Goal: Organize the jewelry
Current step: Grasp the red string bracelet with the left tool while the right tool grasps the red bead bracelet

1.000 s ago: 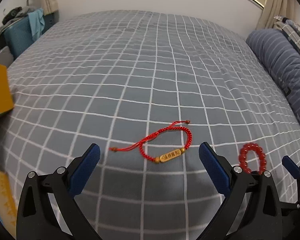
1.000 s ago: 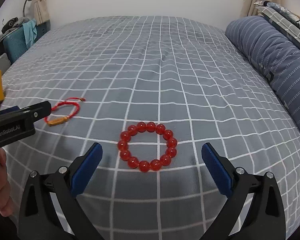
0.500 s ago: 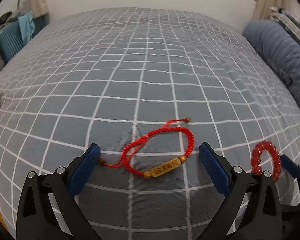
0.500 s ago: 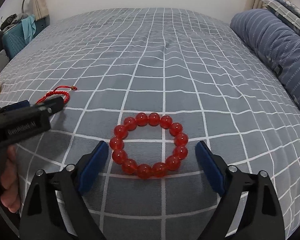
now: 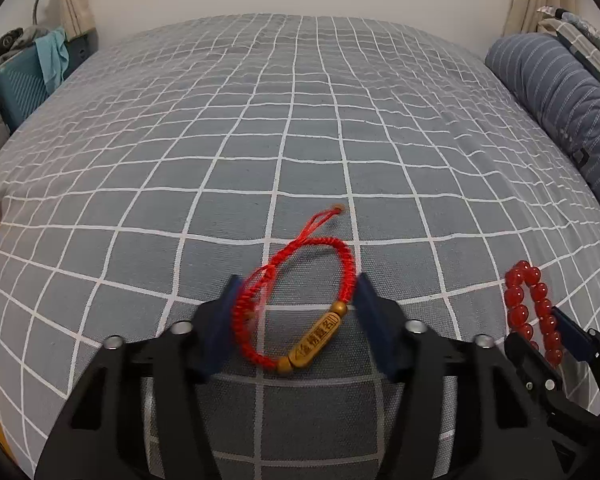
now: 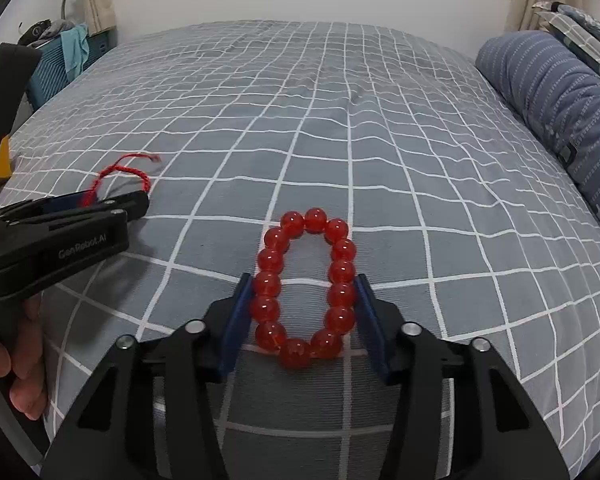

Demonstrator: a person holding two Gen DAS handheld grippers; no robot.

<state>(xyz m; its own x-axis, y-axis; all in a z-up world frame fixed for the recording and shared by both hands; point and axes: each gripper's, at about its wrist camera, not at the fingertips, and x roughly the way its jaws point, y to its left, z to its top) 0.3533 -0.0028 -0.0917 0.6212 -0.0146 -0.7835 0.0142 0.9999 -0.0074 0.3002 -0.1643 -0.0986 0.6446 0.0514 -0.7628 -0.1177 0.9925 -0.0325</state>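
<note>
We have both grippers closing on the bed (image 5: 300, 140): left gripper (image 5: 296, 320) squeezes the cord bracelet (image 5: 296, 304), right gripper (image 6: 304, 312) squeezes the bead bracelet (image 6: 306, 288). Each loop lies lengthwise between its pads, pressed into an oval.

My left gripper (image 5: 296, 320) is matte black plastic, two angular arms with cut-out windows, each ending in a dark blue pad (image 5: 220, 328). Round silver screw heads (image 5: 181, 327) sit in pairs along the top of each arm. My right gripper (image 6: 304, 322) is built the same way: black frame, blue pads, silver screws. At the left of the right wrist view, my other tool's black side carries grey lettering, "GenRobot.AI" (image 6: 82, 247), and my bare hand (image 6: 18, 364) wraps its handle at the lower left edge.
</note>
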